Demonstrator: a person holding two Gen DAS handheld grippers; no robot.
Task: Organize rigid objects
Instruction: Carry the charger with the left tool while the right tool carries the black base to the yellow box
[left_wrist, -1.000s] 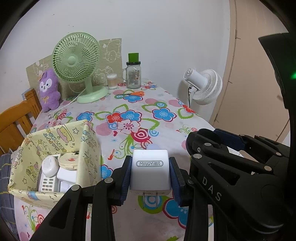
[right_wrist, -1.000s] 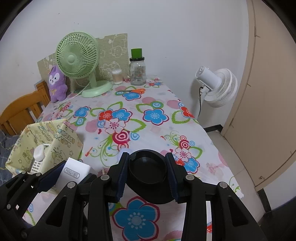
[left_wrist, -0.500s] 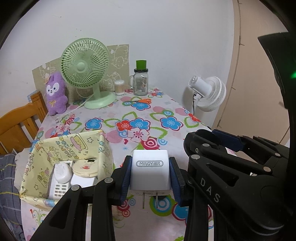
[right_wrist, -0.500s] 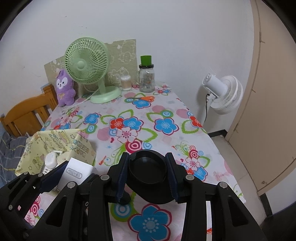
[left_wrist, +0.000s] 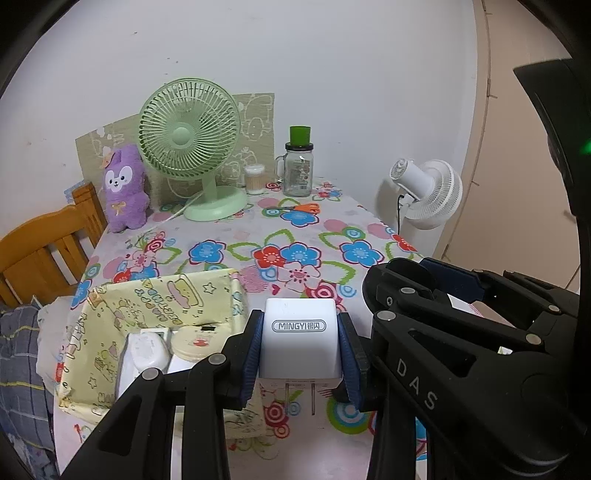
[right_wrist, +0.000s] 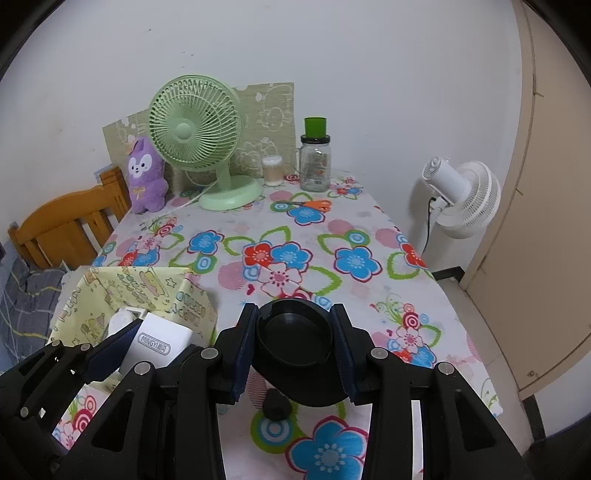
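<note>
My left gripper (left_wrist: 300, 345) is shut on a white MINGYI charger (left_wrist: 299, 339), prongs pointing down, held above the table beside the right edge of a yellow patterned box (left_wrist: 162, 299). The box holds several white and cream items (left_wrist: 147, 350). The charger also shows in the right wrist view (right_wrist: 160, 343), over the box (right_wrist: 147, 288). My right gripper (right_wrist: 293, 349) is shut on a black round holder (right_wrist: 295, 343), held above the floral tablecloth (right_wrist: 295, 236); its small black foot hangs below.
At the table's far end stand a green desk fan (right_wrist: 195, 129), a purple plush (right_wrist: 146, 175), a glass jar with a green lid (right_wrist: 314, 162), a small cotton-swab tub (right_wrist: 272, 170) and orange scissors (right_wrist: 314, 204). A wooden chair (right_wrist: 62, 232) is left, a white floor fan (right_wrist: 461, 195) right.
Both grippers have risen and drawn back, so more of the table and box shows. The charger and the black holder stay gripped; the box now sits closer under the left gripper.
</note>
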